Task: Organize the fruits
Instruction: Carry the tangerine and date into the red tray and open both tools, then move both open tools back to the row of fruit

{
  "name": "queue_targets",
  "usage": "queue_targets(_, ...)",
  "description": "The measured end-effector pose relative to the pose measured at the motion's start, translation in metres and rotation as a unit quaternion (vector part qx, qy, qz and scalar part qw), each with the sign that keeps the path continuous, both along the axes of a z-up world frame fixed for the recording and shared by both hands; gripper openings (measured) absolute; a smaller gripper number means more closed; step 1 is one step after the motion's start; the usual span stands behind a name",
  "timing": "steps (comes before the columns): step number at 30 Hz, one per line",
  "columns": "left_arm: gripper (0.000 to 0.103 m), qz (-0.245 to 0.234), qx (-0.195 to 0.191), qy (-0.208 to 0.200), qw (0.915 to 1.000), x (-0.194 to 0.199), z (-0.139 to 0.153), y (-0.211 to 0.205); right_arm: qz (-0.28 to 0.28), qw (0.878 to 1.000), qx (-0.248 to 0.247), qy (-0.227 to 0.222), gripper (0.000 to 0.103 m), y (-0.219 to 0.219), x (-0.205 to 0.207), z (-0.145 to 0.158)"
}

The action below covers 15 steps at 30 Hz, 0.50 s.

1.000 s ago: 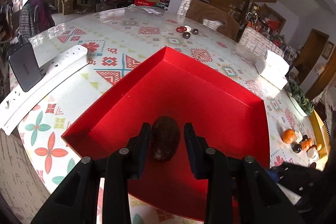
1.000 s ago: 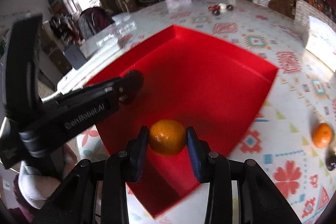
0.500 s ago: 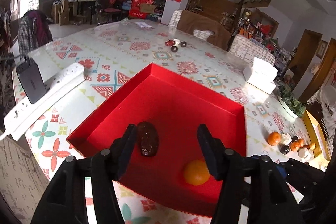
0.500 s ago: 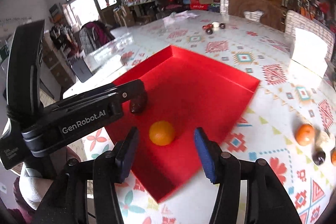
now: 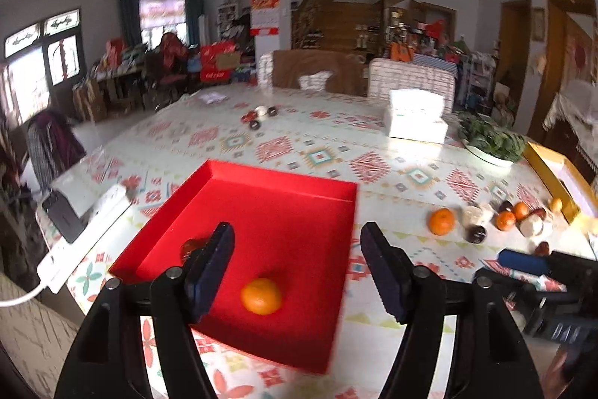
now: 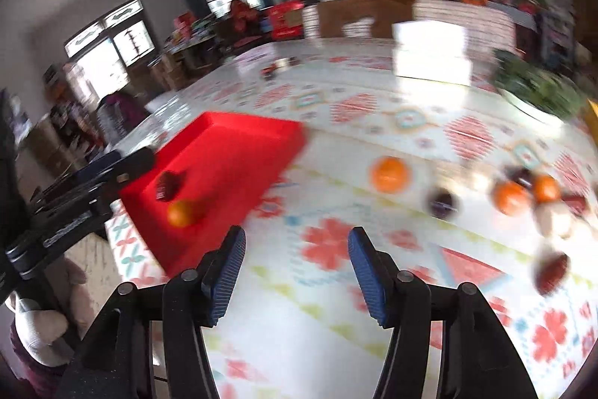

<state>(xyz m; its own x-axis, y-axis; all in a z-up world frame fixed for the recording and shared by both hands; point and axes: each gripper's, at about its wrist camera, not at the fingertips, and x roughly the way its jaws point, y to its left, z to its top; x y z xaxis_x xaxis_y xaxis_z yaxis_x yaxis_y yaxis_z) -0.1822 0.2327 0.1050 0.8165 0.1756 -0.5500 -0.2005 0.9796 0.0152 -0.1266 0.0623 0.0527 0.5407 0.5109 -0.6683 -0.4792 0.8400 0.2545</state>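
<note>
Fruits remain: steer the opening, empty right claw (image 6: 297, 272) squarely over the round orange tangerine (image 6: 388, 174) on the tabletop; left claw (image 5: 297, 268) also opening, empty.

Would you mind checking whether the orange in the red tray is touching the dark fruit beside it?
Apart. The left wrist view shows bare red floor between the orange and the dark fruit in the tray.

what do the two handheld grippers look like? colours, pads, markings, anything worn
Both match: black plastic frames with round grey pivot pins, and two fingers faced with dark blue ribbed pads. The left gripper also shows side-on in the right wrist view, with white lettering too blurred to read. The right gripper bears no visible markings. No cables show. A light glove appears under the left gripper.
</note>
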Motion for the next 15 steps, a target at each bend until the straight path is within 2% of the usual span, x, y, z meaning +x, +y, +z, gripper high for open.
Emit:
queue_targets(5,0.070,-0.025,0.015,-0.021,0.9994,-0.005,0.008,-0.027,-0.071,0.997,0.005,-0.008,0.062,-0.076,0.000,0.000)
queue_targets(7,0.076,-0.031,0.015,-0.038,0.9987,-0.008,0.013,-0.031,-0.107,0.994,0.004,-0.011,0.062,-0.114,-0.004,0.000)
queue_targets(10,0.079,-0.039,0.002,-0.050,0.9980,-0.008,0.019,-0.035,-0.172,0.985,0.003,-0.014,0.066,-0.171,-0.010,0.000)
queue_targets(15,0.079,-0.065,-0.006,-0.033,0.9973,0.003,0.012,-0.055,-0.247,0.969,0.020,0.001,0.066,-0.234,-0.011,-0.005)
